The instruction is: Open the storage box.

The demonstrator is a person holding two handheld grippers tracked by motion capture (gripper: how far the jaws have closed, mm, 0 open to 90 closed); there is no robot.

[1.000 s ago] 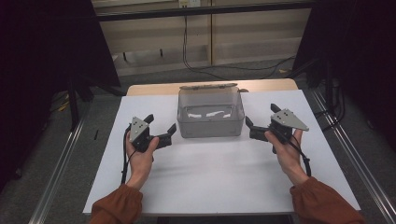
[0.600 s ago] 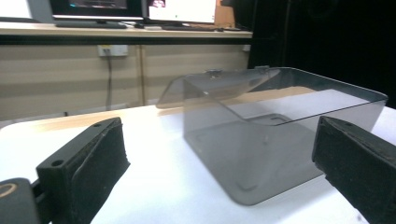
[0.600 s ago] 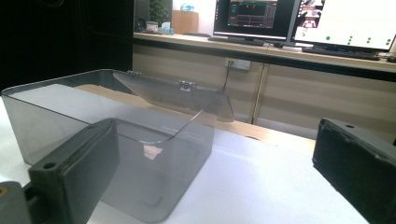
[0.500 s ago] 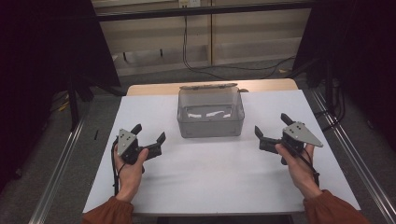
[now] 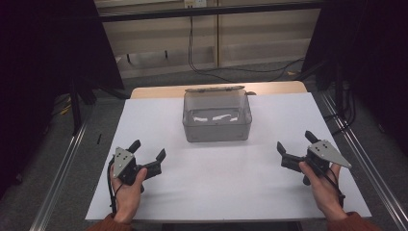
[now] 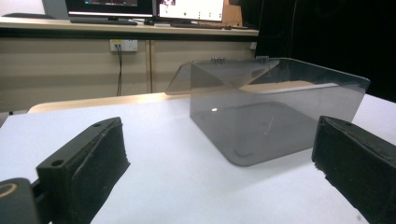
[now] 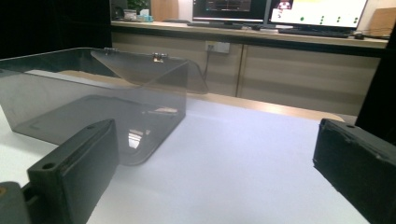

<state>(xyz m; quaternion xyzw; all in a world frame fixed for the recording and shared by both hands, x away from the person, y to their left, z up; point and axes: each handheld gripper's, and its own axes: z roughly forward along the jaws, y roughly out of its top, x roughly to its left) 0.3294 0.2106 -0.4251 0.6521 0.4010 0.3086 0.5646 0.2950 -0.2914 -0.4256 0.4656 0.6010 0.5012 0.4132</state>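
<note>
Smoky clear box: stood open-topped at the table's far middle, its lid tipped back behind it; nothing visible inside.
White table: bare surface between the two grippers.
Left gripper: held low at the near left, well apart from the box, jaws spread wide, grasping nothing.
Right gripper: held at the near right, well apart from the box, jaws likewise parted and empty.

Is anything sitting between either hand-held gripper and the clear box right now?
No, nothing visible. Bare white table lies between the left hand-held gripper, the right hand-held gripper and the clear box. Both stand open.
</note>
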